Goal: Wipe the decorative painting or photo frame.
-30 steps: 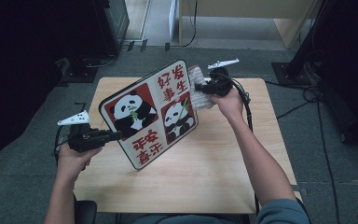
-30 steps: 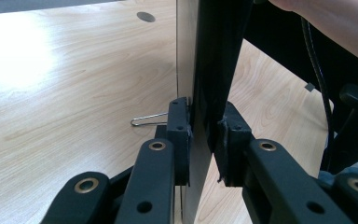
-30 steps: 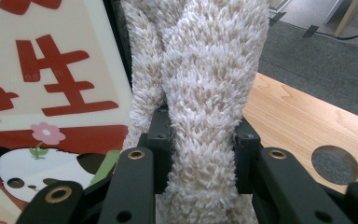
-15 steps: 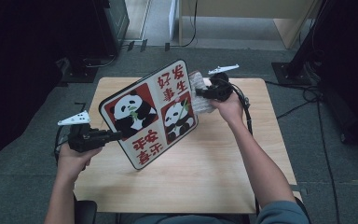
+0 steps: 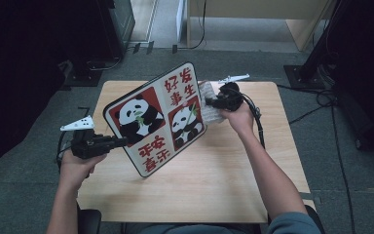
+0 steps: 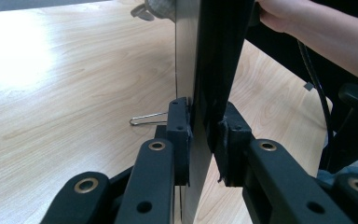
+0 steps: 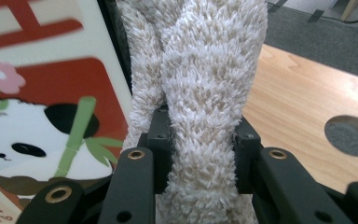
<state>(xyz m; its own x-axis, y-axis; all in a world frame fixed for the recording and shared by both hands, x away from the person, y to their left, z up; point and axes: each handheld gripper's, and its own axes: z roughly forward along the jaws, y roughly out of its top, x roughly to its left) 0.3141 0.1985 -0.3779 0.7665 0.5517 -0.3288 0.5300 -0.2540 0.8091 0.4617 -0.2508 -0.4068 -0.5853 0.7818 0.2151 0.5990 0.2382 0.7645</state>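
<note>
Your right gripper [image 5: 213,103] has dipped – jaws clamped on the cloth [image 7: 200,93], wiping the panda board [image 5: 158,117]; left gripper [image 5: 119,142] jaws pinch its edge.

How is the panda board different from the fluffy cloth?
The panda board is flat, stiff and brightly printed in red, cream and black; the fluffy cloth is soft, bunched and plain off-white. The board is much larger than the cloth. The board is pinched at its edge by the left hand-held gripper; the cloth by the right hand-held gripper. Both are gripped above the table.

Dim, soft high view; window glare on table [image 6: 23,51] close up.
</note>
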